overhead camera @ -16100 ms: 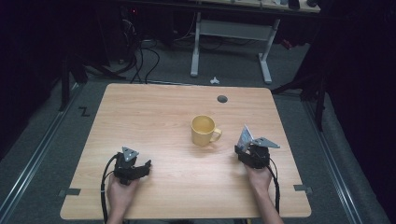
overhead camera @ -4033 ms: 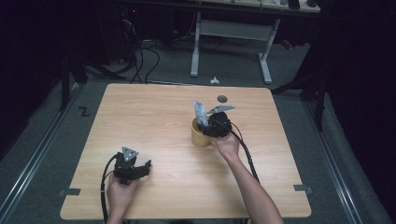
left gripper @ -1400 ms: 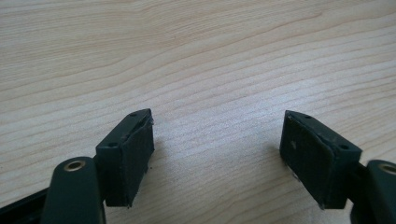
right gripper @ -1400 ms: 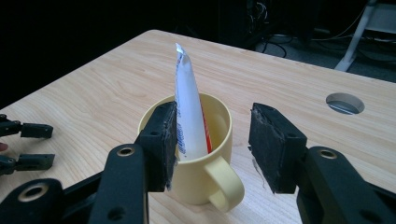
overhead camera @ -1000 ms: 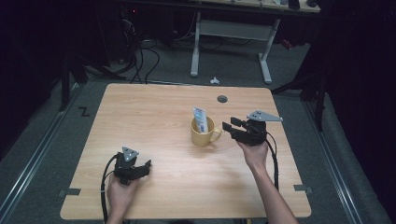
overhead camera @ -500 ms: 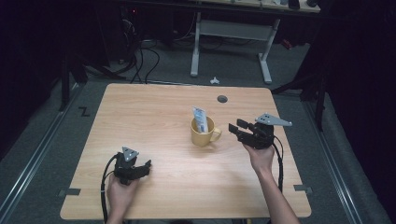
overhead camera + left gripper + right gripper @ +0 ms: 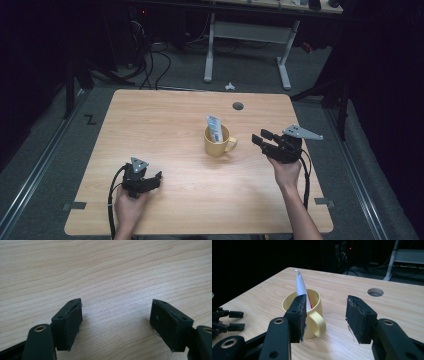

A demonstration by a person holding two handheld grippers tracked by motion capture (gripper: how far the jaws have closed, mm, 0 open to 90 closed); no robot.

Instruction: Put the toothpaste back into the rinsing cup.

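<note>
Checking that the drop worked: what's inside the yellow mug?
A white tube stands tilted in the mug, its top poking above the rim. The mug wall hides its lower end and whatever else is inside.

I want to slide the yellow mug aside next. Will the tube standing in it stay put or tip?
The tube leans on the rim of the mug and sticks well above it, so a quick push would probably shift it. The mug looks squat and probably slides without tipping.
</note>
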